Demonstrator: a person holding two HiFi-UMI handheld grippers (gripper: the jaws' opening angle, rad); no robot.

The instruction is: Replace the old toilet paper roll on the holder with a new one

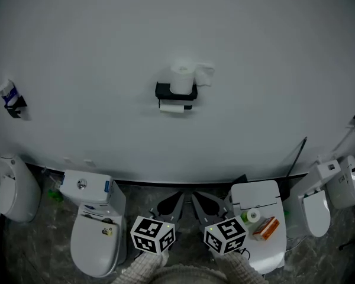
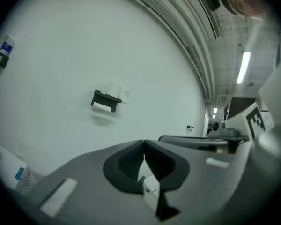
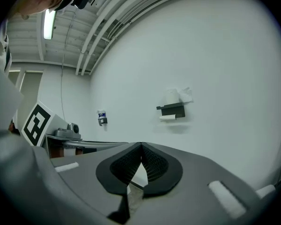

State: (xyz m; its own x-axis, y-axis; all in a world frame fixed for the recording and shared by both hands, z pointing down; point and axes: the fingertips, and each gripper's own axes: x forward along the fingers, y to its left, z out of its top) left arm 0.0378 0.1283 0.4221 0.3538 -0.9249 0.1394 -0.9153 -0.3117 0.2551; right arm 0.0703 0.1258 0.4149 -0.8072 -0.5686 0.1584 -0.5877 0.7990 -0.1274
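I've started nothing yet: my left gripper (image 2: 144,142) and right gripper (image 3: 140,145), both pressed together and empty, are well apart from the black wall-mounted holder (image 1: 165,91), where the thin white old roll (image 1: 172,107) hangs beneath and a fuller white paper roll (image 1: 182,77) stands on top.

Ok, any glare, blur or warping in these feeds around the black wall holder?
Head view: dim, even light, no glare; the white wall's foot bows with lens distortion; the black wall-mounted paper holder is sharp. Left gripper view: heavy fisheye, dark corners, the ceiling strip light blown out, a soft shadow under the holder. Right gripper view: same warping, a bright ceiling lamp top left.
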